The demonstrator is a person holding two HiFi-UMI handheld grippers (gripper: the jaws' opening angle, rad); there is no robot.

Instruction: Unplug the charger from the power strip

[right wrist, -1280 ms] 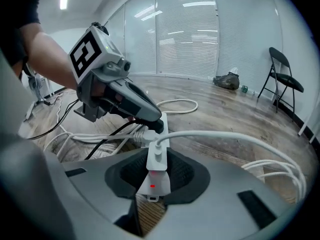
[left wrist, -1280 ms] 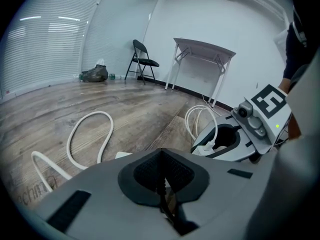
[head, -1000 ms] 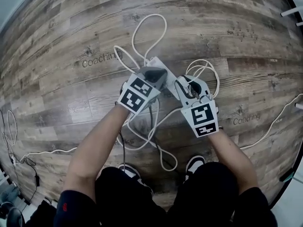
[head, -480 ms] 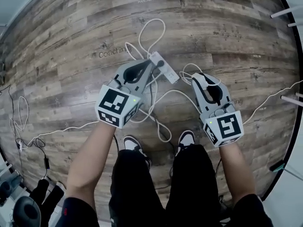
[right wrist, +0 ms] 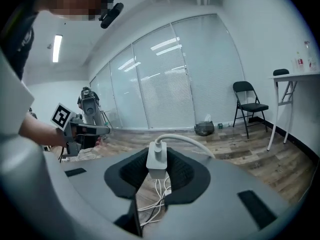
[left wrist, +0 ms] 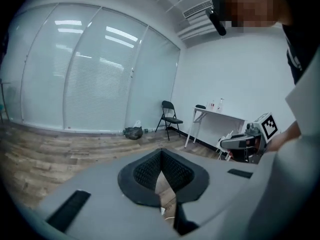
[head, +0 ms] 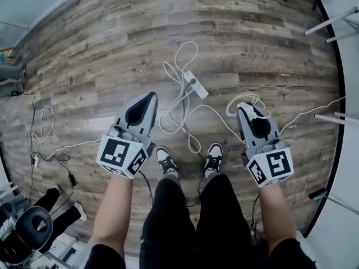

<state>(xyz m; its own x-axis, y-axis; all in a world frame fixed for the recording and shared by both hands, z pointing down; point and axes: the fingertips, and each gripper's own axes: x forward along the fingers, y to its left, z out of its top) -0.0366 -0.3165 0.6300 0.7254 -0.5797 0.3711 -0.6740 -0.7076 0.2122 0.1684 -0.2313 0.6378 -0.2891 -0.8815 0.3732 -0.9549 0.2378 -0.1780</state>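
The white power strip (head: pixel 195 84) lies on the wooden floor among loops of white cable (head: pixel 182 55), ahead of the person's shoes. My right gripper (head: pixel 243 107) is held high above the floor at the right, shut on the white charger (right wrist: pixel 157 160). The charger stands upright between the pads, and its cable (right wrist: pixel 187 141) arcs away to the right. My left gripper (head: pixel 150 96) is raised at the left with its jaws together and nothing between them. In the left gripper view, only floor shows behind the left gripper (left wrist: pixel 161 154).
More cables (head: pixel 39 133) trail over the floor at the left, and white table legs (head: pixel 334 18) stand at the right. A black folding chair (left wrist: pixel 170 115), a white table (left wrist: pixel 220 115) and a dark bag (left wrist: pixel 133 132) stand by the wall.
Both grippers have risen from the power strip and moved apart as the person stood up. The power strip and cables now lie far below on the floor.
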